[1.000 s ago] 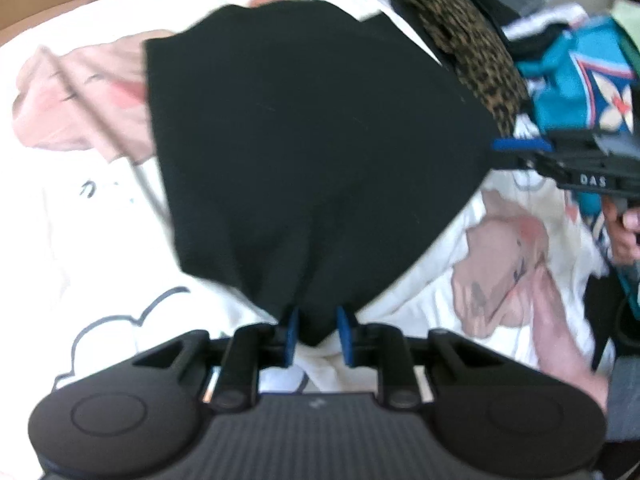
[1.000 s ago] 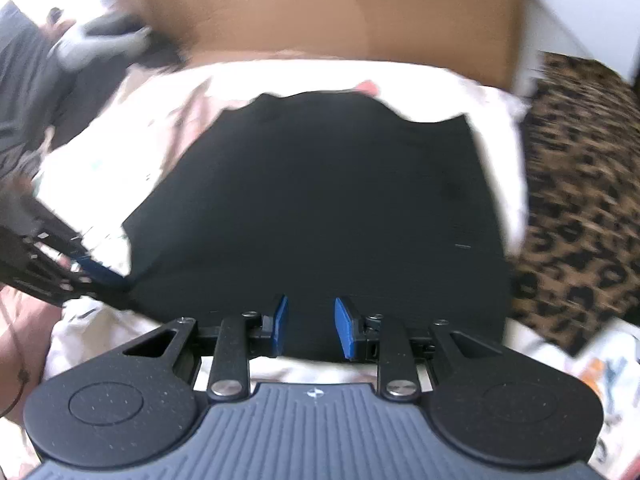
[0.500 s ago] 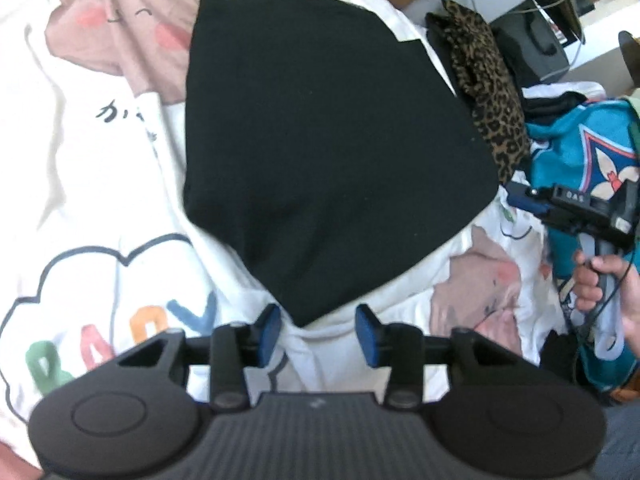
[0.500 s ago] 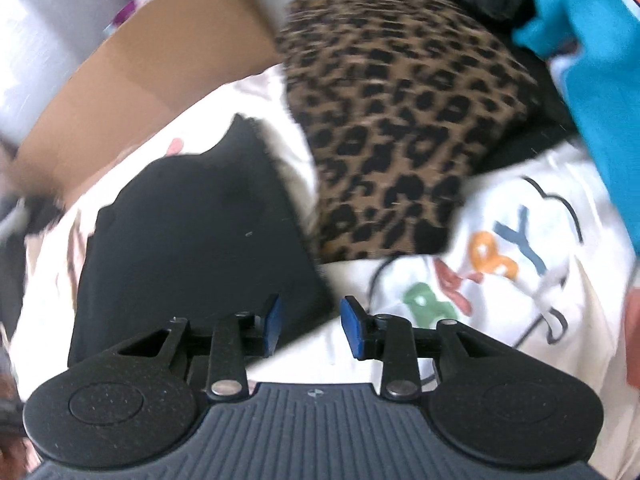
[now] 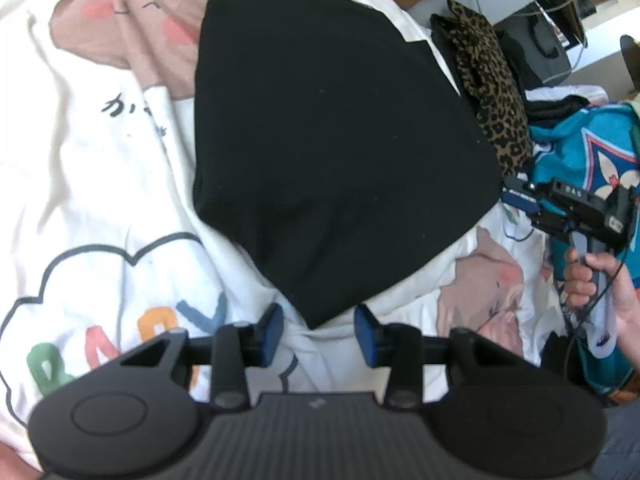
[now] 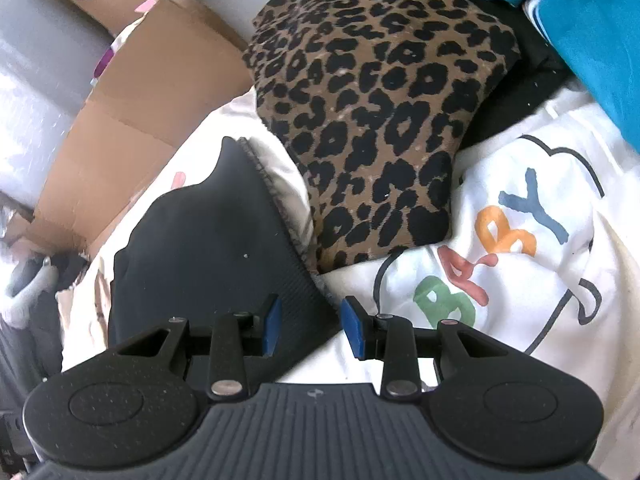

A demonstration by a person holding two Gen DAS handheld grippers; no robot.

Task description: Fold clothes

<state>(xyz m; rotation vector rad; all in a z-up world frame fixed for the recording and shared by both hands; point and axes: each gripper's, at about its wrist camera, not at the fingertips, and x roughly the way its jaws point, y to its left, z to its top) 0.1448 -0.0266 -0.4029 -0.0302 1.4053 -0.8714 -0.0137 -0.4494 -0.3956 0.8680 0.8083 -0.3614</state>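
A black garment (image 5: 328, 140) lies folded and flat on a white printed sheet (image 5: 100, 200). My left gripper (image 5: 320, 336) is open, with the garment's near corner lying loose between its blue pads, which do not press on it. In the left wrist view my right gripper (image 5: 516, 196) sits at the garment's right corner, held by a person's hand (image 5: 600, 280). In its own view the right gripper (image 6: 310, 324) is open over the edge of the black garment (image 6: 208, 248), and the cloth is not pinched.
A folded leopard-print garment (image 6: 380, 112) lies right beside the black one, and teal clothing (image 6: 580, 20) is piled further right. A cardboard box (image 6: 132, 120) stands along the far edge of the bed. The sheet (image 6: 520, 280) bears a coloured letter print.
Both grippers have let go of the black garment and opened. It now lies flat. The right gripper has rolled and shifted toward the garment's corner by the leopard cloth.
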